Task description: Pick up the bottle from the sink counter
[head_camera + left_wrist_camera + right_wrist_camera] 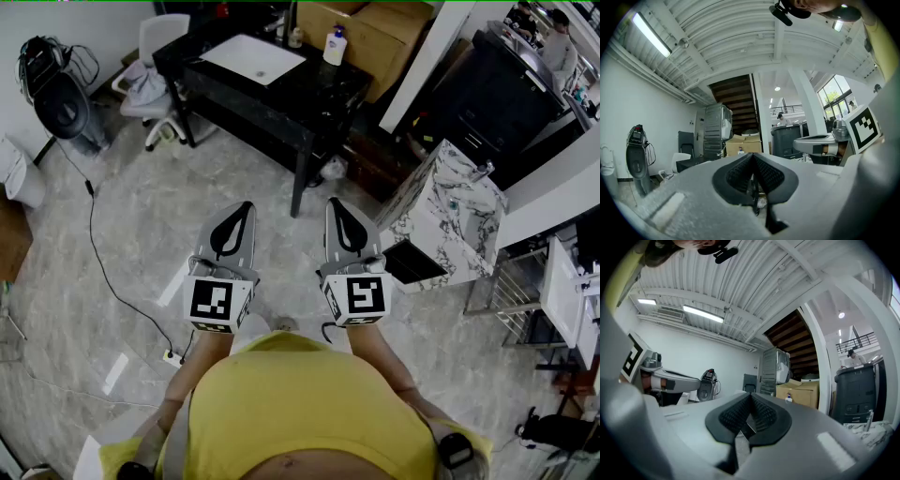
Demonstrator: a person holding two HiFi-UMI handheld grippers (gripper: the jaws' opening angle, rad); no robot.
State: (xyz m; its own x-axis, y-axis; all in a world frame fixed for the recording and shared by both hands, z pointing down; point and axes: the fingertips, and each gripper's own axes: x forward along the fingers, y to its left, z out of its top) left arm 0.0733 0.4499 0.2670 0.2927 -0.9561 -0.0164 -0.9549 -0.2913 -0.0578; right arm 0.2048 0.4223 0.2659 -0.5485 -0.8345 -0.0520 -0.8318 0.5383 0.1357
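Yellow shirt [281, 403] fills the bottom of the head view, right under the camera, and both arms reach forward out of it. On the left, the left gripper [244, 208] is held level over the pale marble floor [131, 216], with a marker cube [220, 302] at its near end. Its own view shows the dark ribbed pads [740, 173] pressed together with nothing between them. Just beside it, the right gripper [336, 202] runs parallel. Its own view shows the same: jaws together, empty.

Now to the far side of the room, from the left. A black machine [61, 98] stands by the wall, and a thin cable [98, 253] trails from that corner across the floor. Next comes a white office chair [155, 66], pulled up at the left end of the black counter [319, 94]. A white sink [253, 58] is set into the counter top. To the right of the sink, at the back corner of the counter, stands the bottle [335, 47], upright, white with a blue pump top. It is well apart from both grippers. Cardboard boxes [380, 28] sit just behind it. Farther right, nearer the person, a marble-patterned cabinet [450, 216] stands on the floor.
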